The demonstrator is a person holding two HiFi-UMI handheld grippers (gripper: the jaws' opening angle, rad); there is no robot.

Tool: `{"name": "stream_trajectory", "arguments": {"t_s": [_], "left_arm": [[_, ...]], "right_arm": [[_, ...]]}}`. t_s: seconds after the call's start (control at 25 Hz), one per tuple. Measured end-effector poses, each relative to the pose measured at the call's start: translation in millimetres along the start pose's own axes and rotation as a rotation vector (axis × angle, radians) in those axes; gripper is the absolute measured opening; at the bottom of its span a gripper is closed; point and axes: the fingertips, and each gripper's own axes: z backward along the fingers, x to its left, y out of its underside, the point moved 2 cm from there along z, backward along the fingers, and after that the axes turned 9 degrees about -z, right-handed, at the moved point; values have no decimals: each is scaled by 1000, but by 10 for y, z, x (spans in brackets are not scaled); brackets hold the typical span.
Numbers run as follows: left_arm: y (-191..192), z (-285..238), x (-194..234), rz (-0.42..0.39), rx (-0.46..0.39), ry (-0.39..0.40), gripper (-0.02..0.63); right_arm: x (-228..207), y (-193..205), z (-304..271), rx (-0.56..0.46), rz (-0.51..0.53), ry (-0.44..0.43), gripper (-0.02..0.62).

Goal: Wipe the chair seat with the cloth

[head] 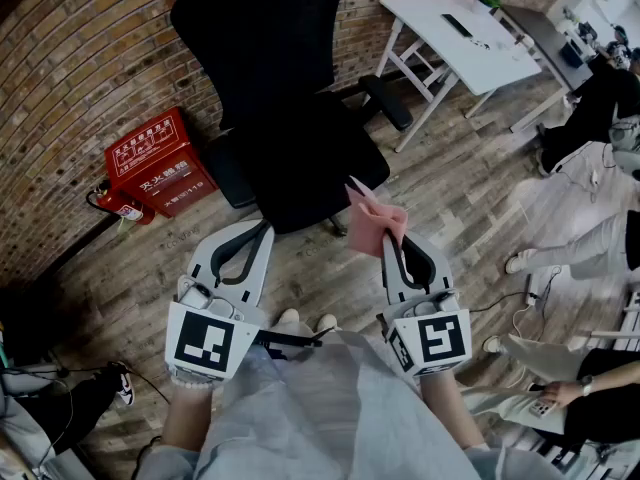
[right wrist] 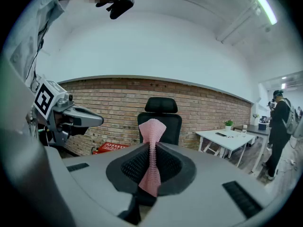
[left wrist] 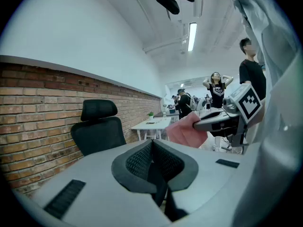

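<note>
A right hand-held gripper [head: 394,244] is clamped on a pink cloth [head: 375,226] held in the air just short of the black chair seat [head: 300,168], while the left hand-held gripper [head: 243,236] is closed and empty; pressed wiping could tug the narrowly pinched cloth free or push the unsteadied chair away.

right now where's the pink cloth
The pink cloth is clamped in the right gripper, held up right of centre in the head view, just short of the black chair seat and not yet on it.
</note>
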Motion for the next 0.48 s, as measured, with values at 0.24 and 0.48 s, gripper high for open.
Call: {"name": "stream_trajectory", "arguments": {"t_s": [0.24, 0.48], "left_arm": [[-27, -7, -27, 0, -6, 2, 18], [-18, 6, -49, -2, -9, 15, 18]], "right_arm": [[-9, -7, 24, 1, 1, -1, 52], [7, 13, 54, 2, 0, 8, 52]]}}
